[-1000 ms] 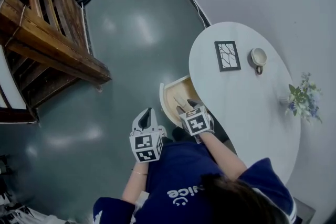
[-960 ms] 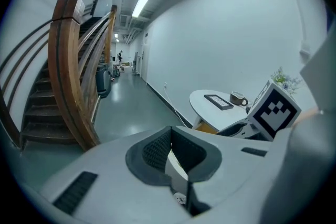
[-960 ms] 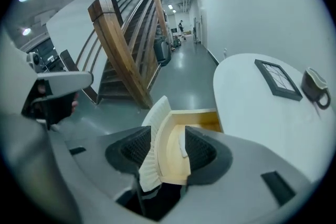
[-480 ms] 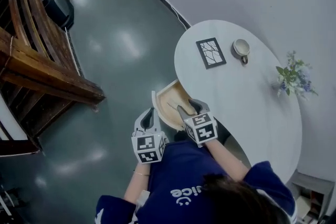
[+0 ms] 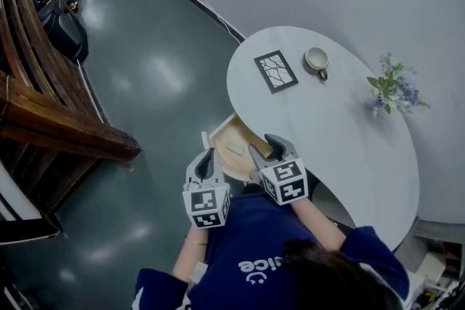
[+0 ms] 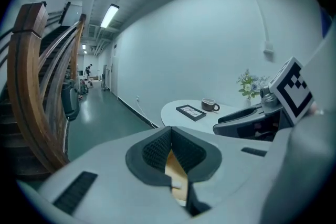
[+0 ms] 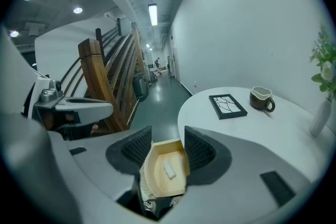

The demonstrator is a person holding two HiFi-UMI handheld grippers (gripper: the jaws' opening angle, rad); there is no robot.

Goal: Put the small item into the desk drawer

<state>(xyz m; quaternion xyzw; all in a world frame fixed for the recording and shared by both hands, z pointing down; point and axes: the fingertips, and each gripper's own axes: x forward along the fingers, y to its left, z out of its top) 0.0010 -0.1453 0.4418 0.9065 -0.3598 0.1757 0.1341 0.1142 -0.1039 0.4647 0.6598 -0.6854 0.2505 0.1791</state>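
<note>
The wooden drawer stands pulled out from under the white round table's near-left edge. A small white item lies flat on the drawer's floor. In the right gripper view the same item rests in the drawer, seen through the gap between the jaws. My right gripper hovers open just above the drawer's near right corner and holds nothing. My left gripper hangs to the left of the drawer, its pads pressed together at the tips, empty.
On the table's far side lie a black picture frame and a cup, with a small flower vase to the right. A wooden staircase fills the left side. Grey floor lies between it and the table.
The head view has swung, so the table and drawer sit further left and up. Both grippers keep about the same places beside the open drawer.
</note>
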